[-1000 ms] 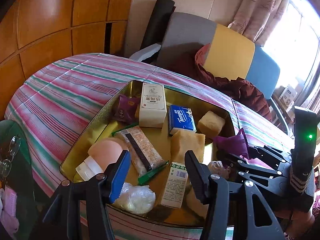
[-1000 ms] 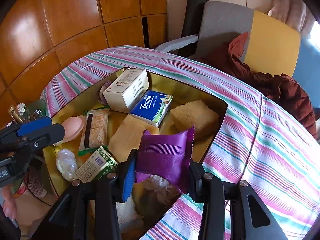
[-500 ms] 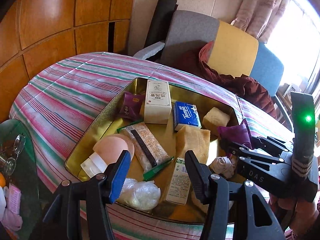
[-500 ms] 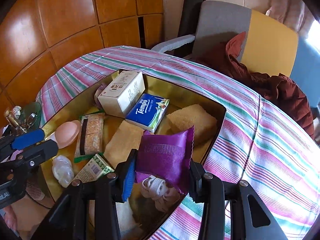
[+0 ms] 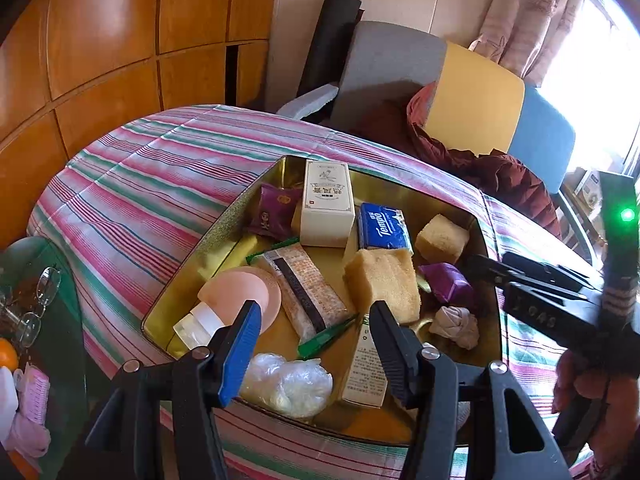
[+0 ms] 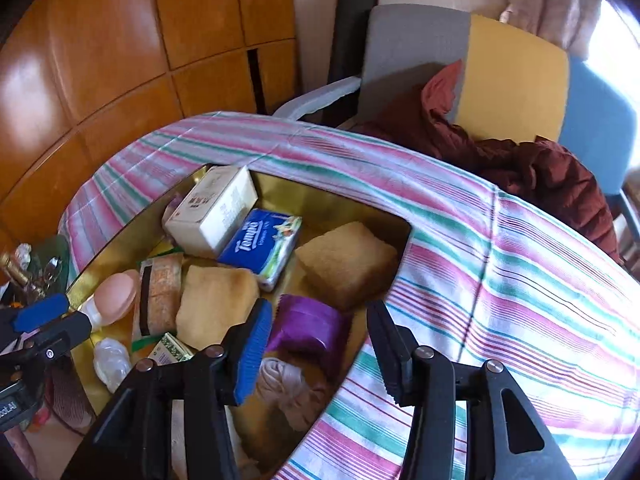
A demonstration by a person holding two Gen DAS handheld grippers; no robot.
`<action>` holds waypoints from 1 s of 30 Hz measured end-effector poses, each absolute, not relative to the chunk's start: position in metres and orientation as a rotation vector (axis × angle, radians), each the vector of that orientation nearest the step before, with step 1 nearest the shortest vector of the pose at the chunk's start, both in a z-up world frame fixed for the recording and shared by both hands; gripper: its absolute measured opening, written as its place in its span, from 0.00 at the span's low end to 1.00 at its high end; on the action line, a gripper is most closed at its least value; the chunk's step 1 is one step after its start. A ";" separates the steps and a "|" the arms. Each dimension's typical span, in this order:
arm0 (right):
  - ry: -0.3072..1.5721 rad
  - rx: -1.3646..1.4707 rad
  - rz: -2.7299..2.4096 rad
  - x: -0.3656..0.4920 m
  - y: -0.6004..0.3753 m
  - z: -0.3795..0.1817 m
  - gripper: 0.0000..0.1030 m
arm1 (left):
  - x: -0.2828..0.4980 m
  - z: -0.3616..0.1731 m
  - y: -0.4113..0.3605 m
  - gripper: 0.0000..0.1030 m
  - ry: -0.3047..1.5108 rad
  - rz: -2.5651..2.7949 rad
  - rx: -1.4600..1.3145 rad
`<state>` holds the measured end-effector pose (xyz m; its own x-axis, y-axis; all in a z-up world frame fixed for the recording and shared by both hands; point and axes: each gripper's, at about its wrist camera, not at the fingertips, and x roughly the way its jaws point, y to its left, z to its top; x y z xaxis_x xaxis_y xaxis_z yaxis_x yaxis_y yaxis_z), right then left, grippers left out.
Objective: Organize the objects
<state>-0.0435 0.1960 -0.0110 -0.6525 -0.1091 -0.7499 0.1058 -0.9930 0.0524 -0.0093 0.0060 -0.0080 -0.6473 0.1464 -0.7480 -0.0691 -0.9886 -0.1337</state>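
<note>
While its jaws are opening, the right hand-held gripper tilts down over the loose purple packet.

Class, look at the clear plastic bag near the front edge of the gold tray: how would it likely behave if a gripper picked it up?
The clear plastic bag looks crumpled and thin, so probably floppy and light. Its glossy film may slip between pads.

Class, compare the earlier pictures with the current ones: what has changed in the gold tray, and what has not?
The right gripper released the shiny purple snack packet into the gold metal tray; its fingers are opening, nothing between them. The left gripper stayed open and empty, the other tray contents unmoved.
</note>
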 end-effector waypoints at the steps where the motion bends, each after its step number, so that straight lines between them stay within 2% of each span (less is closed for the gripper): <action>1: -0.023 1.246 -2.759 -0.041 0.198 -0.009 0.51 | -0.009 -0.008 0.007 0.55 -0.130 2.755 -1.260; 6: -0.085 1.208 -2.776 -0.025 0.195 0.000 0.71 | -0.008 -0.004 0.009 0.55 -0.072 2.807 -1.252; 17: -0.099 1.162 -2.777 0.005 0.166 0.017 0.80 | -0.004 0.006 0.000 0.55 0.011 2.898 -1.284; 23: -0.211 1.192 -2.805 0.013 0.167 0.023 0.91 | 0.005 0.016 -0.002 0.55 0.058 2.931 -1.249; 30: -0.154 1.239 -2.886 0.018 0.155 0.027 1.00 | 0.008 0.026 -0.007 0.55 0.052 2.905 -1.258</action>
<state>0.0183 0.1553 0.0271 -0.6893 -0.0361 -0.7236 -0.0409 -0.9952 0.0886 0.0080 -0.0070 0.0260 -0.6841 -0.0357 -0.7285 0.0096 -0.9992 0.0400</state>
